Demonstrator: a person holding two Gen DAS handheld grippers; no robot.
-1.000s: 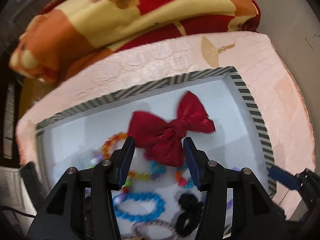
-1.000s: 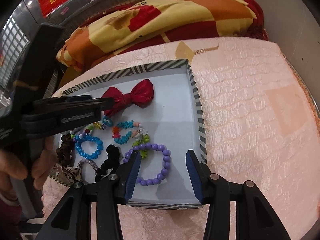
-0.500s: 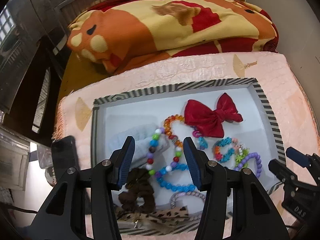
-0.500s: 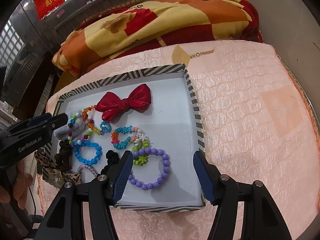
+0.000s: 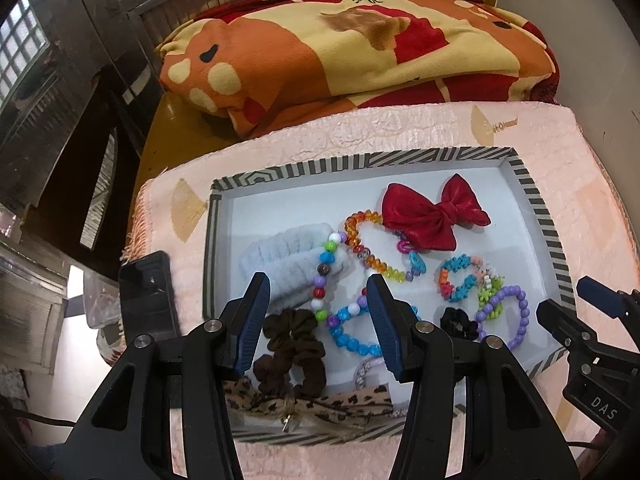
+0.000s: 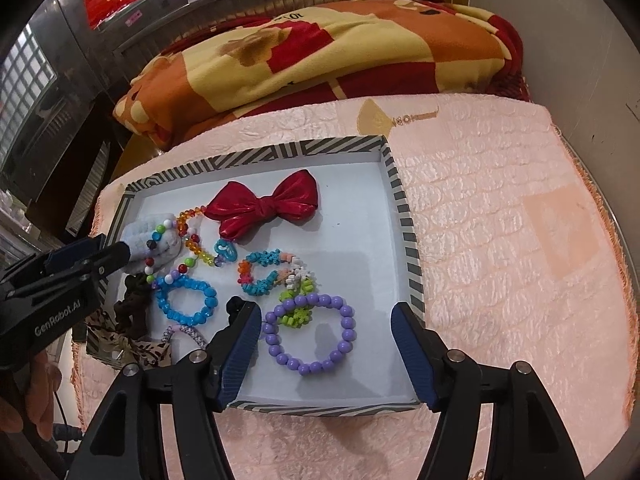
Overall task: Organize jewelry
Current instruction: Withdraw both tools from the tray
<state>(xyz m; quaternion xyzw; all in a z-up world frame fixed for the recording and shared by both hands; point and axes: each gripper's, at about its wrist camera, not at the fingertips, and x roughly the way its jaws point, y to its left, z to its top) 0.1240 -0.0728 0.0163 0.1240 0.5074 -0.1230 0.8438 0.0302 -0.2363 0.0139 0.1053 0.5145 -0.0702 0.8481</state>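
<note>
A striped-rim tray (image 5: pixel 360 162) (image 6: pixel 256 156) holds a red bow (image 5: pixel 432 212) (image 6: pixel 264 204), a purple bead bracelet (image 6: pixel 347 334) (image 5: pixel 520 312), a blue bead bracelet (image 6: pixel 208 300), a pale blue scrunchie (image 5: pixel 280 252), a brown scrunchie (image 5: pixel 288 336) and other bead strands. My left gripper (image 5: pixel 316 296) hovers open and empty over the tray's left side, above the multicoloured bead strand. My right gripper (image 6: pixel 324 316) hangs over the tray's near right corner, its jaws opening. The purple bracelet lies flat below and between them, untouched.
The tray rests on a pink quilted mat (image 6: pixel 500 240). A folded orange and yellow blanket (image 5: pixel 360 40) lies behind it. A black phone (image 5: pixel 148 292) sits at the mat's left edge. A leopard-print bow (image 5: pixel 320 404) drapes over the tray's near rim.
My left gripper has pulled back and leftward from just over the red bow, leaving the bow in the tray. My right gripper's jaws have spread wider and it has stayed put.
</note>
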